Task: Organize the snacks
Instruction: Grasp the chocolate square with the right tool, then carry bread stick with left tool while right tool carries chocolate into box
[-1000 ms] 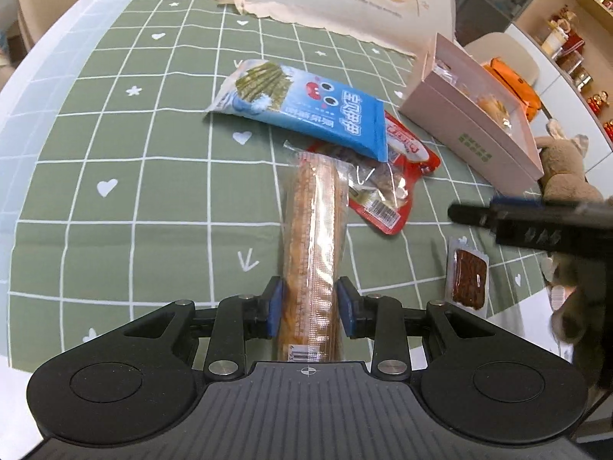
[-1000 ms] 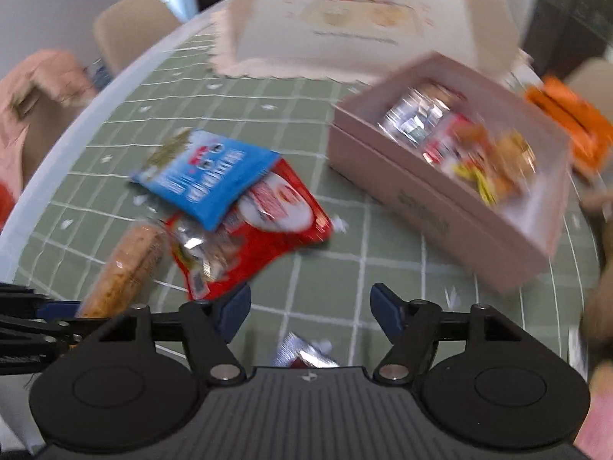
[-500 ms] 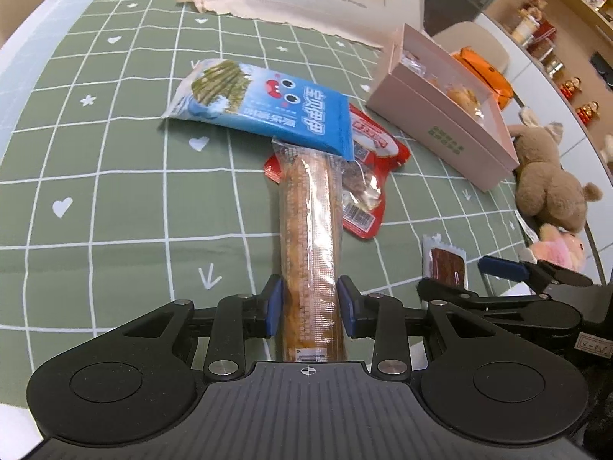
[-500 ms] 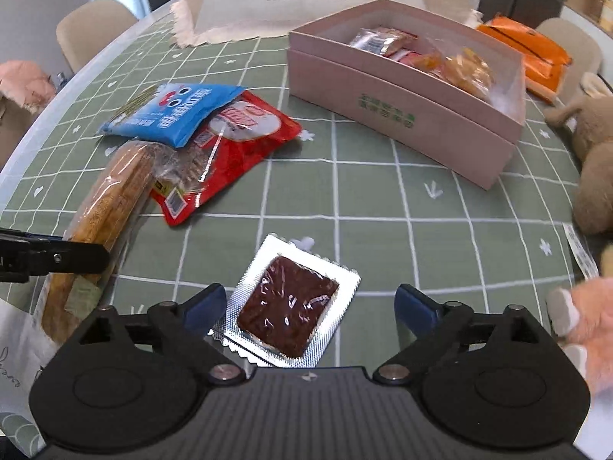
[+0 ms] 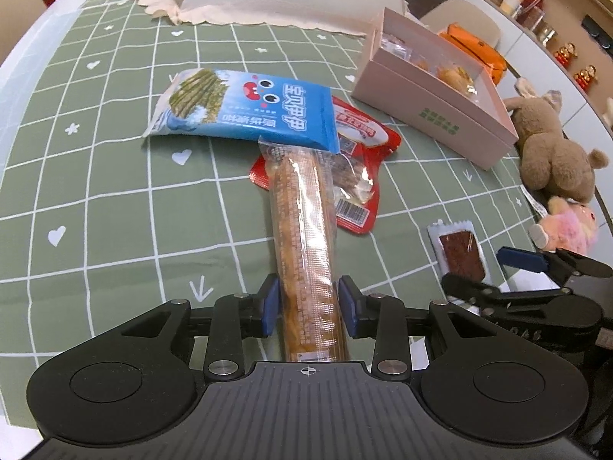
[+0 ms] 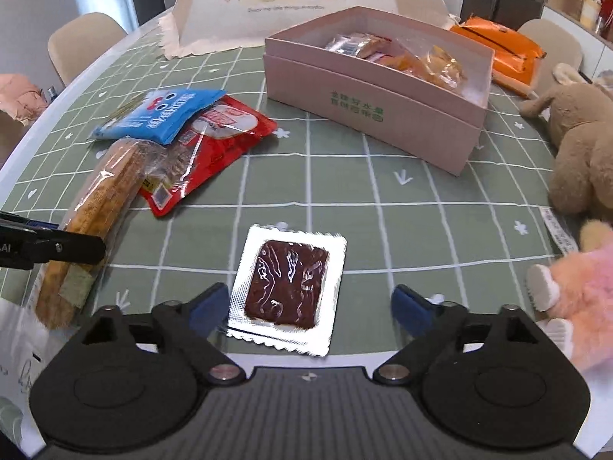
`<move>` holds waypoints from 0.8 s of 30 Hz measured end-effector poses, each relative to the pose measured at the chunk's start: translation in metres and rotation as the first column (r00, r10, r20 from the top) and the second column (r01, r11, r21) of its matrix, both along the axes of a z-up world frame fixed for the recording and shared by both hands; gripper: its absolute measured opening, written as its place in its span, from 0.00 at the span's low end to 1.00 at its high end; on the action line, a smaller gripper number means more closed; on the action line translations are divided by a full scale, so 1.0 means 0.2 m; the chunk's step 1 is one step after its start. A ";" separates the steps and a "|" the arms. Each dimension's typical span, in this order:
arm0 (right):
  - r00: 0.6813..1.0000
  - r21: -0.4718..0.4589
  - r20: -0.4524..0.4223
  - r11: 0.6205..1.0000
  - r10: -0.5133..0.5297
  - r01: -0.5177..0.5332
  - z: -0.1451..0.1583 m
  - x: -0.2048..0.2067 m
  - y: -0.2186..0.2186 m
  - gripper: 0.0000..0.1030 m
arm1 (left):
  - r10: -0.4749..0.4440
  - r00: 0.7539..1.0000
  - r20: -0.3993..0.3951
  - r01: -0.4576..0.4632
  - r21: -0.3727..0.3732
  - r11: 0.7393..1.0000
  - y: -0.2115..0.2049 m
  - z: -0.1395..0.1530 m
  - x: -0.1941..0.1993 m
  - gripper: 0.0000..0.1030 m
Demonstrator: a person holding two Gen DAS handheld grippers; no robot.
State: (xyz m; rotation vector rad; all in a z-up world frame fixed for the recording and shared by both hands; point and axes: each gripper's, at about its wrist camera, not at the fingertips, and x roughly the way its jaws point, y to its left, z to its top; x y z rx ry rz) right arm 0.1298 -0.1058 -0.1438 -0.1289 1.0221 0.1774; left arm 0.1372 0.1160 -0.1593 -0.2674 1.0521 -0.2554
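My left gripper (image 5: 308,304) is shut on the near end of a long clear-wrapped golden snack stick (image 5: 304,245), which lies on the table; it also shows in the right wrist view (image 6: 97,207). Its far end rests on a red packet (image 5: 358,161) under a blue seaweed packet (image 5: 245,109). My right gripper (image 6: 309,306) is open, its jaws either side of a silver square packet with a dark brown slab (image 6: 289,287); this packet also shows in the left wrist view (image 5: 459,251). A pink open box (image 6: 377,88) holds several wrapped snacks.
A green checked tablecloth (image 5: 115,191) covers the round table. A cream mesh food cover (image 6: 306,4) stands at the back. A brown plush (image 6: 582,142) and a pink plush (image 6: 578,291) lie at the right edge. An orange pack (image 6: 498,48) lies behind the box.
My right gripper has swung down toward the near table edge and now straddles the silver packet. My left gripper stays shut on the snack stick, with the view shifted slightly.
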 end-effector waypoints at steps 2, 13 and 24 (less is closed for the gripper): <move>1.000 0.004 -0.002 1.000 -0.020 0.020 0.01 0.00 -0.03 0.81 | 0.005 1.000 -0.003 -0.005 -0.005 1.000 0.00 0.00 0.00 0.36; 0.993 -0.032 -0.019 0.993 0.114 -0.115 0.06 0.03 0.12 0.47 | -0.020 0.999 -0.033 0.021 0.032 0.999 -0.06 0.01 0.06 0.37; 0.992 -0.001 -0.013 0.992 0.127 -0.127 0.11 -0.05 0.12 0.46 | -0.023 0.998 -0.052 0.026 0.065 0.998 -0.11 0.02 0.14 0.37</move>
